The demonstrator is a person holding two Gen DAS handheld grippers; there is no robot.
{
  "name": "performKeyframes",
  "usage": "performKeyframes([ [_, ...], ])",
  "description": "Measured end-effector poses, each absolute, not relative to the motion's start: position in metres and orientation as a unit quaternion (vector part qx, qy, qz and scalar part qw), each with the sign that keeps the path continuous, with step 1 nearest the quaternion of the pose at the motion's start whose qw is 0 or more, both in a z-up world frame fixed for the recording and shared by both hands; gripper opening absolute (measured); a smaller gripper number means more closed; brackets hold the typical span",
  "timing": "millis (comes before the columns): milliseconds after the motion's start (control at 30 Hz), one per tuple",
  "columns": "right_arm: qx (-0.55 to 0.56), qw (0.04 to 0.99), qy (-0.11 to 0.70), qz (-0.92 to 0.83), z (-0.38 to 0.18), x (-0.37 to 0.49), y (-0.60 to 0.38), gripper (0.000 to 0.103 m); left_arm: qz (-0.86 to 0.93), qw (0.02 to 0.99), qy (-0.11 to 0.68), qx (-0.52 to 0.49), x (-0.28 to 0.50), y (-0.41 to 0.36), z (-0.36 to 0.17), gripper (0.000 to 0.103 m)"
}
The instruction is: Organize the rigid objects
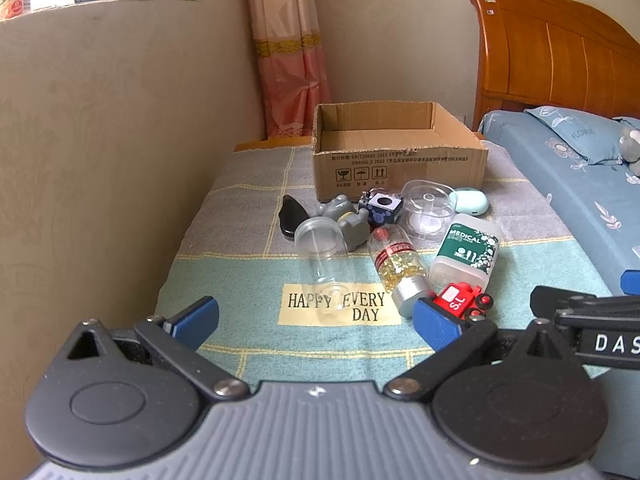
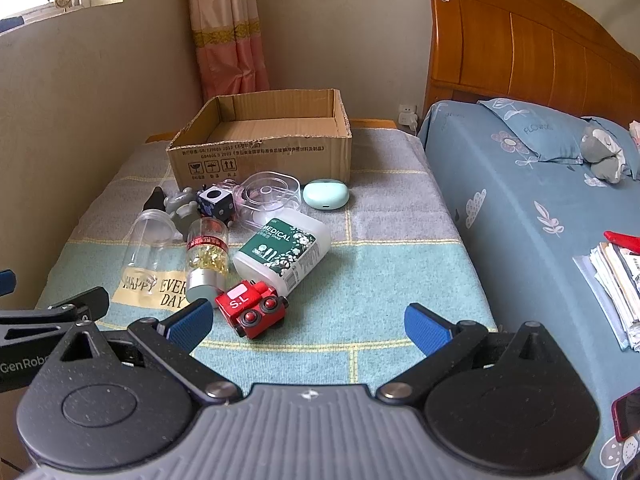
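An empty cardboard box [image 1: 400, 152] [image 2: 260, 152] stands at the far end of a cloth-covered table [image 1: 248, 344] [image 2: 380, 280]. In front of it lie a clear jar [image 1: 324, 264] [image 2: 150, 240], a capsule bottle [image 1: 398, 268] [image 2: 206, 256], a green-labelled bottle [image 1: 466, 252] [image 2: 284, 252], a red toy train [image 1: 460, 302] [image 2: 252, 312], a grey figurine [image 1: 344, 220], a dark cube [image 1: 380, 210], a clear round container [image 1: 428, 210] and a mint case [image 1: 470, 202] [image 2: 325, 196]. My left gripper [image 1: 316, 320] and right gripper [image 2: 308, 320] hover open near the front edge, empty.
A bed [image 2: 520, 200] with a blue floral sheet and wooden headboard [image 2: 520, 48] runs along the table's right side. A stack of papers [image 2: 616, 284] lies on it. A beige wall [image 1: 100, 160] borders the table's left, a curtain [image 1: 288, 60] hangs behind.
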State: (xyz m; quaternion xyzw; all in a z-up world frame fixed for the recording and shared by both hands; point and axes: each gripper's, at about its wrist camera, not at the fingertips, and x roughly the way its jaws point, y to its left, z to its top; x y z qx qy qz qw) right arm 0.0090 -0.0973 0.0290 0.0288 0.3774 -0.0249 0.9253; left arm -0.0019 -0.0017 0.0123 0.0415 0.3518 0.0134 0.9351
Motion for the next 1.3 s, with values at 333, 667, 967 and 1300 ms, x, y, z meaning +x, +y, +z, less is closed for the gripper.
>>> performKeyframes([
  [333, 0.032, 0.926, 0.376, -0.025, 0.03, 0.008, -0.098, 0.103, 0.008, 0.936, 0.35, 0.037, -0.002, 0.001, 0.011, 0.102],
  [667, 0.032, 0.926, 0.375, -0.025, 0.028, 0.007, -0.099, 0.103, 0.007, 0.937, 0.348, 0.037, -0.001, 0.001, 0.008, 0.102],
  [967, 0.031, 0.928, 0.372, -0.025, 0.028, 0.007, -0.1, 0.103, 0.002, 0.938, 0.344, 0.036, 0.001, 0.002, 0.007, 0.102],
  [1300, 0.029, 0.929, 0.369, -0.021, 0.025, 0.014, -0.1, 0.103, -0.008, 0.937, 0.347, 0.026, 0.009, 0.003, 0.001, 0.102],
])
